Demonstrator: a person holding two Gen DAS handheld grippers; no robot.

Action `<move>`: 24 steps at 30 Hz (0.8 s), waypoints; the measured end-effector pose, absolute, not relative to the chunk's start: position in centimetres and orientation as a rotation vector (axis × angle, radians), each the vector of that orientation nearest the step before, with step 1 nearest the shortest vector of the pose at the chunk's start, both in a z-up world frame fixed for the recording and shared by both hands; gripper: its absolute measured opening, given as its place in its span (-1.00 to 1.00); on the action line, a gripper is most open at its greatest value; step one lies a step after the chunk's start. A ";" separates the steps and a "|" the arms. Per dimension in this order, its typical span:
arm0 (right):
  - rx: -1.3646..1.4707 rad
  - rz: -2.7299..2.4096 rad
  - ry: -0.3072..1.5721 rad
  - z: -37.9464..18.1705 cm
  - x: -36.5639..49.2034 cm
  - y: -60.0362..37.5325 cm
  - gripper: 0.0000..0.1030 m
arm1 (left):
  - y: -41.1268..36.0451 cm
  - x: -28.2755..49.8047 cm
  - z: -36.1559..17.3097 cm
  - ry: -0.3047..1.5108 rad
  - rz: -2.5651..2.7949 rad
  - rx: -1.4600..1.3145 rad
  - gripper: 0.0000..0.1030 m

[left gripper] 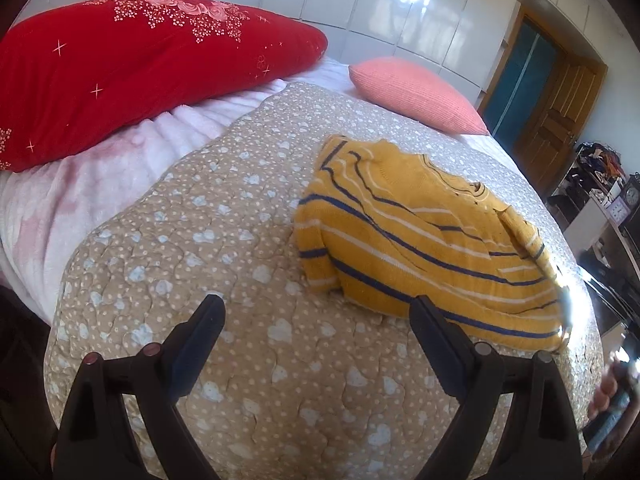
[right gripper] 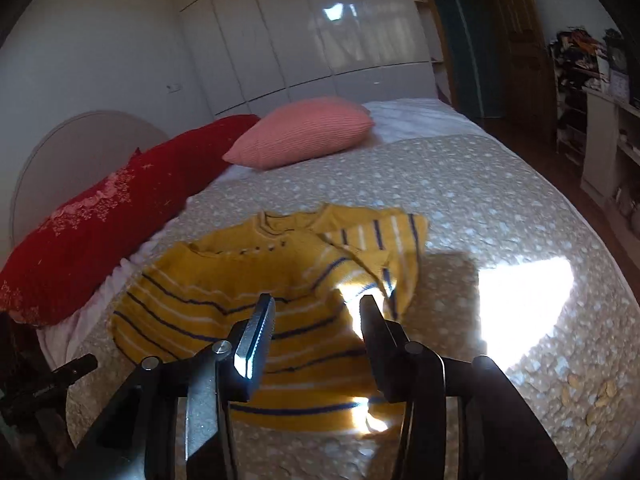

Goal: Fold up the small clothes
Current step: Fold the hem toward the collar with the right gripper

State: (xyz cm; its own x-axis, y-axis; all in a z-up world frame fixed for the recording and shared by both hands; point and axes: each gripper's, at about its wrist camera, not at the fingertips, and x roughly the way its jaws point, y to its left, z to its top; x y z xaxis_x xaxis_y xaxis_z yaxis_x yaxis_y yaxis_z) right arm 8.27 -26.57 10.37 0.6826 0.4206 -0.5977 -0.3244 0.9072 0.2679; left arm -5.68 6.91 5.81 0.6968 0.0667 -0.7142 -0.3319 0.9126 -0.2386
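A small yellow knit sweater [left gripper: 424,240] with navy and white stripes lies on the beige quilt [left gripper: 224,240], both sleeves folded in over the body. My left gripper [left gripper: 320,308] is open and empty, hovering over the quilt just left of the sweater's hem. In the right wrist view the sweater [right gripper: 224,300] lies spread below my right gripper [right gripper: 318,304], which is open and empty above its lower right part. The left gripper's tip [right gripper: 76,364] shows at the left edge of that view.
A red floral pillow [left gripper: 132,64] and a pink pillow [left gripper: 416,92] lie at the head of the bed. A white wardrobe [right gripper: 304,36] stands behind. A wooden door [left gripper: 560,116] and cluttered shelves [right gripper: 580,64] stand to the right. Bright sunlight [right gripper: 520,304] falls on the quilt.
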 end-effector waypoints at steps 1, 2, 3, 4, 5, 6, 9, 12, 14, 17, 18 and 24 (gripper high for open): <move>0.138 0.446 0.741 9.7 9.4 -25.1 -0.07 | 6.9 -5.7 5.8 0.773 0.225 -0.372 0.80; 0.128 0.467 0.795 8.7 11.3 -23.8 -0.07 | 7.0 -5.8 5.8 0.775 0.222 -0.376 0.80; 0.120 0.469 0.859 7.5 13.2 -22.7 -0.07 | 7.1 -6.0 5.9 0.774 0.219 -0.377 0.80; 0.113 0.446 0.911 6.3 15.4 -22.2 -0.07 | 7.3 -6.1 6.0 0.771 0.219 -0.378 0.80; 0.102 0.408 0.926 5.2 17.1 -22.5 -0.13 | 7.5 -6.3 6.1 0.768 0.220 -0.379 0.80; 0.079 0.362 0.917 4.7 18.7 -22.8 -0.16 | 8.0 -6.4 6.3 0.763 0.222 -0.386 0.80; 0.026 0.190 0.898 5.5 21.2 -23.5 -0.18 | 9.5 -6.1 6.4 0.759 0.210 -0.429 0.80; 0.119 0.292 0.840 8.9 19.5 -22.8 -0.04 | 10.8 -4.2 5.7 0.769 0.172 -0.481 0.80; 0.149 0.407 0.836 10.4 18.1 -20.2 0.24 | 11.4 -2.1 4.9 0.776 0.146 -0.516 0.80; 0.159 0.591 0.897 11.0 16.9 -15.3 0.31 | 11.1 0.5 3.8 0.802 0.130 -0.499 0.78; 0.165 0.639 0.921 10.9 16.9 -13.7 0.32 | 11.0 1.5 3.2 0.834 0.089 -0.500 0.38; 0.138 0.756 1.019 9.4 16.7 -4.7 0.32 | 14.5 2.1 2.6 0.893 0.129 -0.565 -0.68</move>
State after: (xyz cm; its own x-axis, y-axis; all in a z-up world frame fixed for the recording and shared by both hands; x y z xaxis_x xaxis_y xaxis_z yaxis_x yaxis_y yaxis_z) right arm 16.67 -4.73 9.37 0.2991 0.6281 -0.7184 -0.5054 0.7428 0.4390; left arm 2.11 14.52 2.61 0.6301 -0.1231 -0.7667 -0.3356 0.8472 -0.4119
